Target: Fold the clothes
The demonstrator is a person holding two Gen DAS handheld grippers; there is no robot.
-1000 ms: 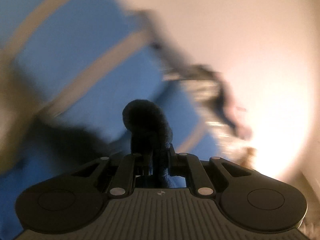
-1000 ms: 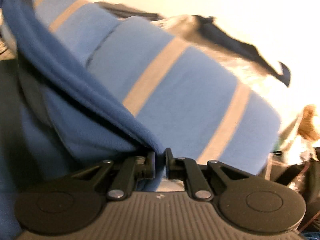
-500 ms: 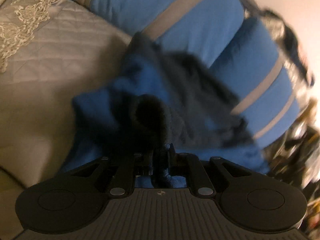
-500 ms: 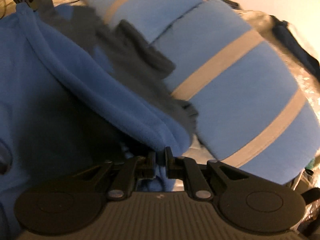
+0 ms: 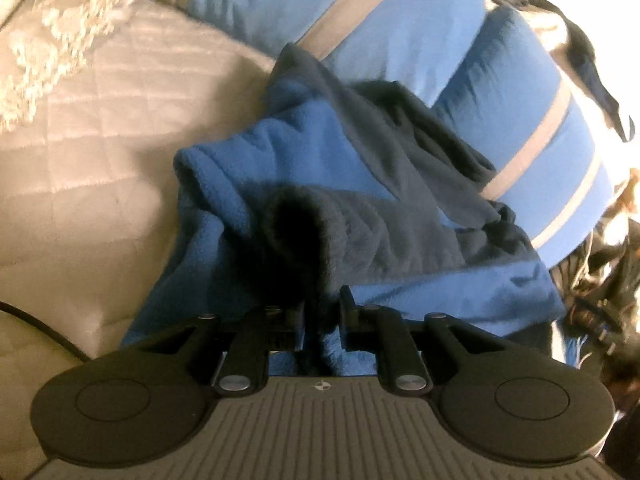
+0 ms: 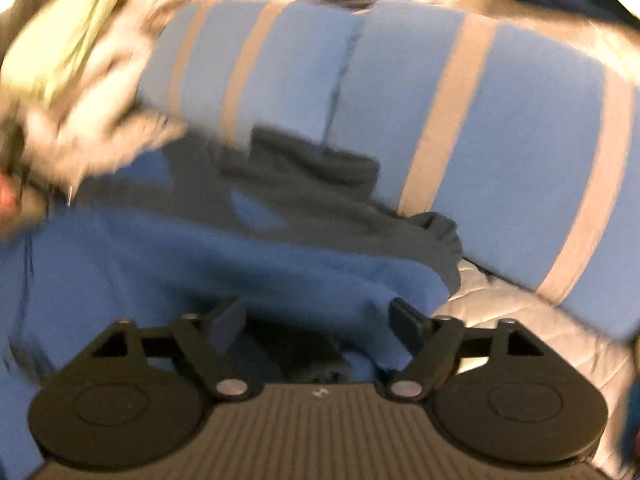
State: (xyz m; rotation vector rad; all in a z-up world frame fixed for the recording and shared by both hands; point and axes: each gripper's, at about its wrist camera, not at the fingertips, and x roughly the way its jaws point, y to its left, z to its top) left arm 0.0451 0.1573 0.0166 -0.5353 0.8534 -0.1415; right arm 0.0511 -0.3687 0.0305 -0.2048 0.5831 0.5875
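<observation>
- The quilted bed cover (image 5: 100,168) is beige, with stitched diamond lines, and lies at the left.
- The left gripper (image 5: 322,312) is clenched on a dark cuff of the blue fleece garment (image 5: 304,152).
- The garment is soft and fuzzy, crumpled on the bed; its long axis I cannot tell.
- It leans against the striped blue pillows (image 5: 532,152), smooth cloth with grey bands.
- The right gripper (image 6: 318,316) is released, fingers spread over the fleece (image 6: 200,256).

Left gripper (image 5: 322,312) jaws clamped on blue fleece garment (image 5: 304,152); striped pillows (image 5: 400,20) behind.
</observation>
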